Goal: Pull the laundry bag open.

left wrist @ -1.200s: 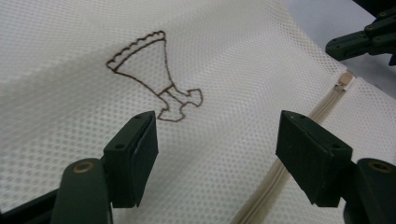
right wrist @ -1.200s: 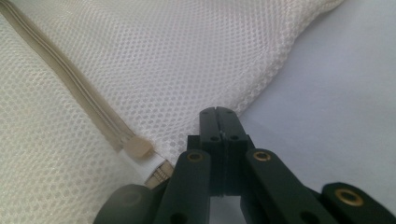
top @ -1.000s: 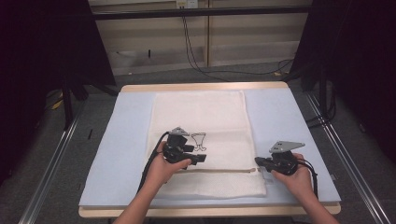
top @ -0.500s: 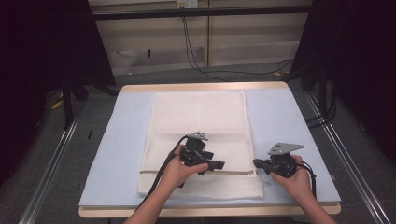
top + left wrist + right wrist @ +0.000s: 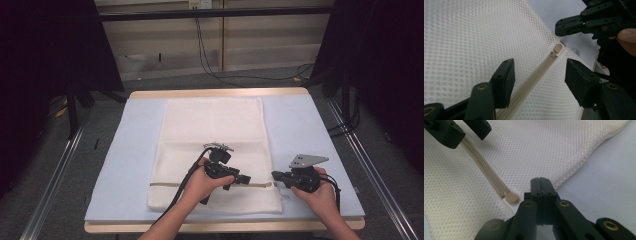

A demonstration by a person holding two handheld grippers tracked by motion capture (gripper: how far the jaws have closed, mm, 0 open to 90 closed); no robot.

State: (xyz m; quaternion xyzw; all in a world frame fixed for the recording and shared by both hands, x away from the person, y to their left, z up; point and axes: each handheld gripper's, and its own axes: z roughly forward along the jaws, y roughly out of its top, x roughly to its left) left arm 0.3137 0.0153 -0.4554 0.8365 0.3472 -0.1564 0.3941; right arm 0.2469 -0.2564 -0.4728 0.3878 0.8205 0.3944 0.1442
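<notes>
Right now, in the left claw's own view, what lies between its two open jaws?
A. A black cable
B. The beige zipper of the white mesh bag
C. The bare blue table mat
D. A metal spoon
B: in the left gripper view the left claw stands open over the white mesh bag, and the beige zipper runs between its jaws, untouched by either of them.
</notes>
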